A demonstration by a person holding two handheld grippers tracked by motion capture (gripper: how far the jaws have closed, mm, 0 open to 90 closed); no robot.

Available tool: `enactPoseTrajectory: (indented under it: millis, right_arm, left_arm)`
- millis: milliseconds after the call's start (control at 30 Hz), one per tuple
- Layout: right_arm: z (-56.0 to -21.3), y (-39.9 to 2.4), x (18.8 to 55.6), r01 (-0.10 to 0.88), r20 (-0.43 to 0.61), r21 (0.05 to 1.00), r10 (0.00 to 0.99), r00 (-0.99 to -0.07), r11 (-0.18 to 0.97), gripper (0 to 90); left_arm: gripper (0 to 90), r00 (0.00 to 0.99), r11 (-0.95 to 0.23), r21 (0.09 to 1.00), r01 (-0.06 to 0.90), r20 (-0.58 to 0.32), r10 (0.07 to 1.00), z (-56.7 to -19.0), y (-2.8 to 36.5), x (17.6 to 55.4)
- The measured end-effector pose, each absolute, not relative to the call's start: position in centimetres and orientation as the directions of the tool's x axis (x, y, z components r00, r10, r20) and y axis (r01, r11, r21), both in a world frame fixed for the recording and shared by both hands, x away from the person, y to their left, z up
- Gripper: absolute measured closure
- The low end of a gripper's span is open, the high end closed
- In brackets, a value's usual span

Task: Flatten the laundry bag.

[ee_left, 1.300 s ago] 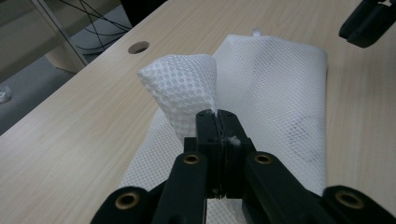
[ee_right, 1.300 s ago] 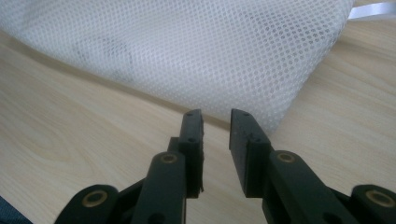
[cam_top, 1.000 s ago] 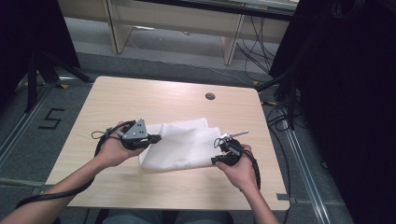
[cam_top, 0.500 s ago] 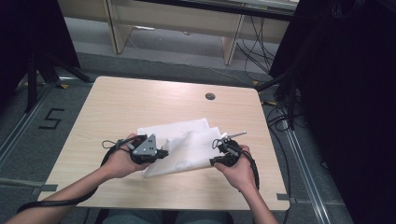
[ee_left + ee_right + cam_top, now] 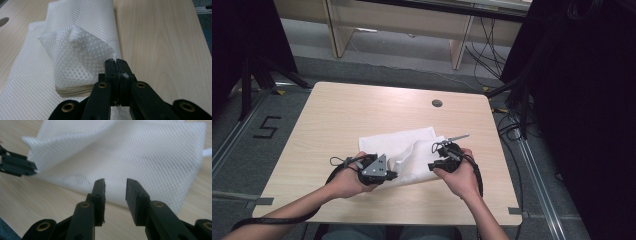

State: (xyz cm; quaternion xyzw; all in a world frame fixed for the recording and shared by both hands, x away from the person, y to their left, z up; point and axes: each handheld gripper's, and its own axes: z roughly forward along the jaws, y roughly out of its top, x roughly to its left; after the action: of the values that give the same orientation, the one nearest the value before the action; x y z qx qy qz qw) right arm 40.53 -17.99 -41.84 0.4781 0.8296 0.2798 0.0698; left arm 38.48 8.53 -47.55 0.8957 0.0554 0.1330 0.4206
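A white mesh bag lies on the wooden table, partly folded over itself. My left gripper is at the bag's near left edge, shut on a pinch of mesh beside the beige zipper; its jaws meet with fabric between them. My right gripper sits at the bag's right side. Its jaws have just been opening and stand apart with nothing between them, the mesh lying just beyond. The left gripper's tip holds the bag's raised corner.
A round cable hole sits near the table's far edge. Bare wood lies left of the bag and along the near edge. Cables and dark stands are on the floor to the right, and a taped "5" on the left.
My left gripper has moved toward the near edge and to the right, drawing the bag's left corner with it so the mesh folds over. The right hand has stayed put.
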Motion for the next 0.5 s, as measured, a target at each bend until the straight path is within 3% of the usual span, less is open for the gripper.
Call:
enactPoseTrajectory:
  millis: [500]
  right_arm:
    - [-42.5, -12.2, 43.4, 0.770, 0.230, 0.504, 0.799, -0.555, 0.390, 60.2]
  left_arm:
    - [88.2, 0.968, -0.658, 0.753, -0.028, 0.184, 0.170, -48.4, 7.8, 37.6]
